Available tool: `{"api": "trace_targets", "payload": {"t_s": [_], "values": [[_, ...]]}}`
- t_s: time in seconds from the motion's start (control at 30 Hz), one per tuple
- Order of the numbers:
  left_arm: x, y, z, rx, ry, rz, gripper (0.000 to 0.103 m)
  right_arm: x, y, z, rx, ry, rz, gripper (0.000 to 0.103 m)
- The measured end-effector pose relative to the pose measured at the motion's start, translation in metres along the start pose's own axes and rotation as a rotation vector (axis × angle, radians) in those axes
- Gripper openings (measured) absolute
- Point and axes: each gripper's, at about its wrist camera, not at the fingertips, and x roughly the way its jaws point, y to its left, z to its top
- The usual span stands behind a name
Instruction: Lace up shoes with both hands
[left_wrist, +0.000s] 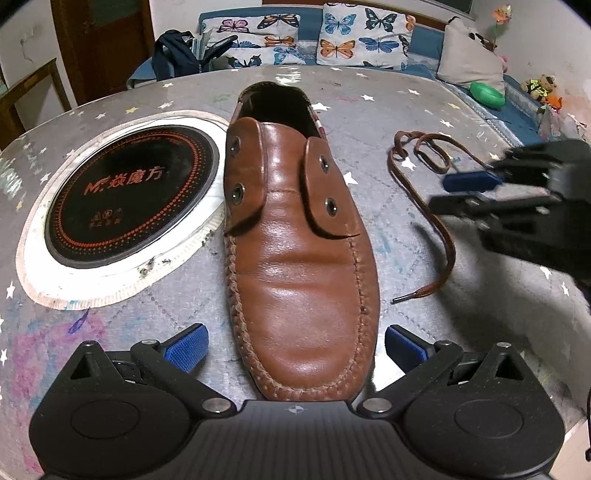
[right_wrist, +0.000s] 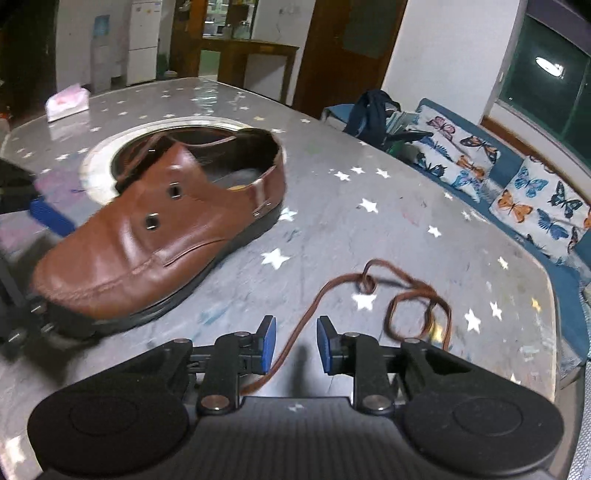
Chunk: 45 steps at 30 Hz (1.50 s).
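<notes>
A brown leather shoe (left_wrist: 299, 236) with empty metal eyelets lies on the table, toe toward my left gripper (left_wrist: 295, 349). That gripper is open, its blue pads either side of the toe. A brown lace (left_wrist: 424, 192) lies loose on the table to the right of the shoe. My right gripper (left_wrist: 469, 194) shows blurred above the lace's right side. In the right wrist view the shoe (right_wrist: 159, 229) is at left, and the lace (right_wrist: 369, 291) runs between the parted blue pads of my right gripper (right_wrist: 293, 345), which is open and not clamping it.
A round black induction hob (left_wrist: 129, 192) is set in the grey star-patterned table (left_wrist: 369, 110) just left of the shoe. A sofa with butterfly cushions (left_wrist: 365, 37) stands behind the table. A pink tissue pack (right_wrist: 68, 101) lies at the far corner.
</notes>
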Motion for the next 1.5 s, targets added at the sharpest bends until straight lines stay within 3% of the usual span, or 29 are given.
{"api": "trace_targets", "payload": {"t_s": [0.33, 0.53, 0.73, 0.83, 1.03, 1.27, 1.5], "values": [[-0.002, -0.004, -0.002, 0.023, -0.003, -0.013, 0.103, 0.032, -0.027, 0.004, 0.087, 0.031, -0.045, 0.023], [0.000, -0.006, -0.002, 0.032, -0.001, -0.019, 0.103, 0.019, -0.044, -0.015, 0.158, 0.058, -0.076, 0.023], [0.001, -0.006, -0.002, 0.039, -0.001, -0.013, 0.103, -0.008, -0.043, -0.035, 0.152, 0.074, -0.079, 0.023], [0.001, -0.005, -0.001, 0.037, -0.003, -0.012, 0.103, -0.028, -0.037, -0.036, 0.135, 0.044, -0.059, 0.024], [-0.001, -0.005, -0.001, 0.035, -0.012, -0.010, 0.103, -0.044, 0.000, -0.035, 0.003, 0.069, 0.110, 0.024], [-0.011, -0.002, -0.003, 0.067, -0.050, -0.016, 0.103, -0.022, 0.021, -0.035, -0.059, 0.092, 0.137, 0.023], [-0.016, -0.001, -0.004, 0.136, -0.116, -0.045, 0.103, -0.023, 0.025, -0.035, -0.076, 0.120, 0.158, 0.003]]}}
